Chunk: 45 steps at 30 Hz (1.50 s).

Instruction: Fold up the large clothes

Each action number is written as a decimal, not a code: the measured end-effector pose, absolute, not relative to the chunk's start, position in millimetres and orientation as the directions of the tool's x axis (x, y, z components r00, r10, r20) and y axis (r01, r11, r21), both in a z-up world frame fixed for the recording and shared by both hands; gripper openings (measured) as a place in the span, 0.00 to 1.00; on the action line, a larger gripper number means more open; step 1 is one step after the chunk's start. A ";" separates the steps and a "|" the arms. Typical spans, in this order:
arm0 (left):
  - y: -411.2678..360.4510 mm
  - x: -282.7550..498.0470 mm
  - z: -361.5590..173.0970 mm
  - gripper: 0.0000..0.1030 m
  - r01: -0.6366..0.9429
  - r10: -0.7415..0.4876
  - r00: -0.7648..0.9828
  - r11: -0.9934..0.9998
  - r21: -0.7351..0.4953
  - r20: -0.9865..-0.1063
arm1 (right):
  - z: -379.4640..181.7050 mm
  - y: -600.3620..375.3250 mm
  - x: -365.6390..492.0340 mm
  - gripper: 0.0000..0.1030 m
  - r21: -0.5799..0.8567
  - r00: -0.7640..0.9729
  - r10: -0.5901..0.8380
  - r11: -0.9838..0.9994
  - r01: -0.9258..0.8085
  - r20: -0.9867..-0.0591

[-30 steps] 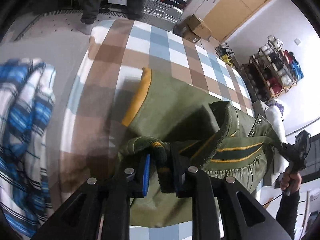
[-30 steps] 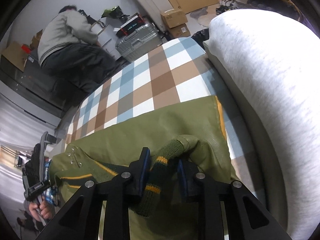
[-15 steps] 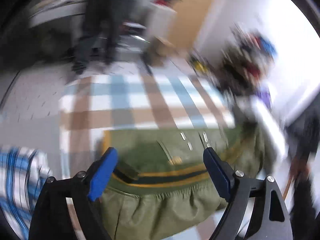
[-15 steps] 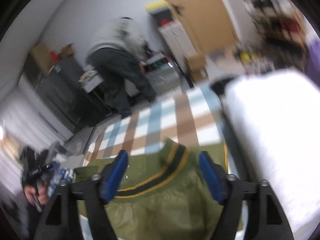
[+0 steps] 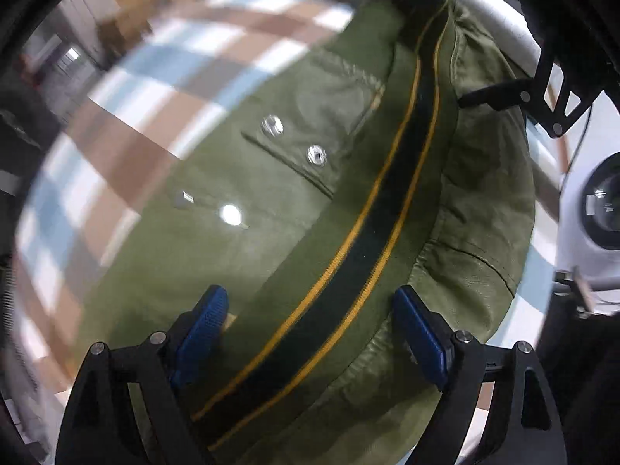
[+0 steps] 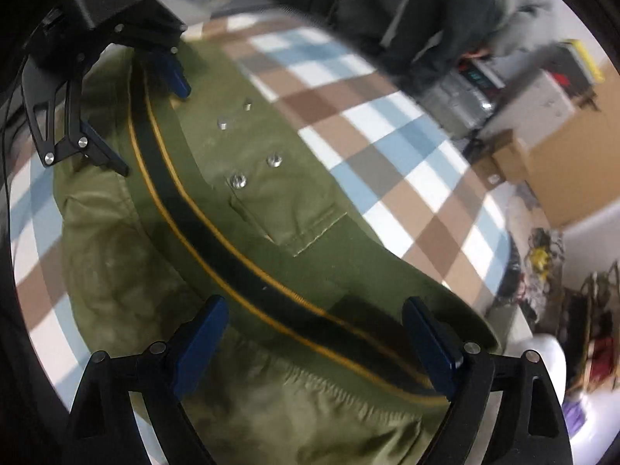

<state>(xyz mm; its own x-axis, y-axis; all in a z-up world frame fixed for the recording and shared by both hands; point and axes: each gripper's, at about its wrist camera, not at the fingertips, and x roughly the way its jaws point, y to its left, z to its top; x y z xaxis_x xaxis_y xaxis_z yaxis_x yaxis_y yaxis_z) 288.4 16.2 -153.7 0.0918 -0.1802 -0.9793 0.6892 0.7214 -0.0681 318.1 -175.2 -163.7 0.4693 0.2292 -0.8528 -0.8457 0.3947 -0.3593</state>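
An olive green jacket (image 5: 271,193) lies folded on a brown, blue and white checked cover (image 5: 128,124). Its dark knit band (image 5: 387,201) with two yellow stripes runs across the top. My left gripper (image 5: 310,298) is open above one end of the band, pointing down with nothing gripped. In the right wrist view my right gripper (image 6: 316,310) hangs over the other end of the jacket (image 6: 290,209). Its jaws are opening, with the band under the gap and the pads clear of it. Each gripper shows in the other's view: the right gripper (image 5: 457,38) and the left gripper (image 6: 143,116).
A pocket flap with metal snaps (image 6: 237,181) faces up beside the band. A person (image 6: 465,11) bends over luggage beyond the checked cover (image 6: 387,124). Cardboard boxes (image 6: 511,159) and clutter sit at the right. A white pillow (image 5: 503,27) borders the jacket.
Both grippers let go of the knit cuffs and opened wide. Both rolled and swung over the jacket, and now point down at the striped band, close to each other.
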 end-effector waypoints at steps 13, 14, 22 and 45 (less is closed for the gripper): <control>-2.9 277.6 -168.3 0.62 0.732 -0.076 0.095 0.681 0.017 -0.993 | -192.0 -178.3 299.0 0.08 -0.426 0.478 0.135 0.292 -0.856 -0.868; -6.0 274.9 -167.1 0.59 0.731 -0.071 0.104 0.682 0.028 -0.992 | -190.9 -181.9 295.4 0.08 -0.423 0.481 0.144 0.305 -0.853 -0.865; -17.5 232.0 -160.1 0.00 0.701 -0.013 0.209 0.699 0.141 -0.978 | -170.9 -202.1 253.1 0.06 -0.424 0.554 0.228 0.440 -0.792 -0.800; 31.2 268.5 -112.6 0.70 0.518 -0.113 0.378 0.848 0.109 -0.919 | -140.0 -208.9 340.6 0.06 -0.252 0.719 0.317 0.787 -0.563 -0.619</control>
